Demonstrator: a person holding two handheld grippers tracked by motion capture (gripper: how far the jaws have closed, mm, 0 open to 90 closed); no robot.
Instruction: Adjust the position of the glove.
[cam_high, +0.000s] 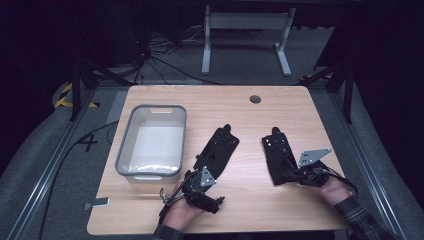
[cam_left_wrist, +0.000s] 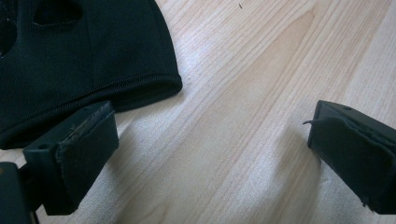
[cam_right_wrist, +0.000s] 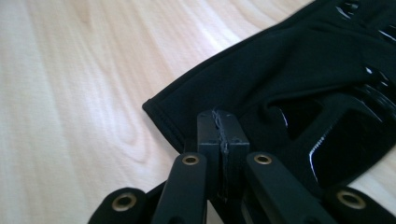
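The right gripper (cam_right_wrist: 219, 135) is pressed together on the cuff of the right glove (cam_high: 278, 159) to drag it across the table (cam_high: 250, 120), while the left gripper (cam_left_wrist: 205, 154) stands spread beside the left glove (cam_high: 216, 149), ready to close on its cuff.

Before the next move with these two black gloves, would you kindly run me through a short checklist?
1. Right claw shut on the right glove at its cuff: ok, though how much cloth it pinches, cannot tell.
2. Left claw open: ok.
3. Left glove between its jaws: not ok, it lies beside one jaw.
4. Grey bin empty: ok.
5. Table free between gloves and bin: ok.
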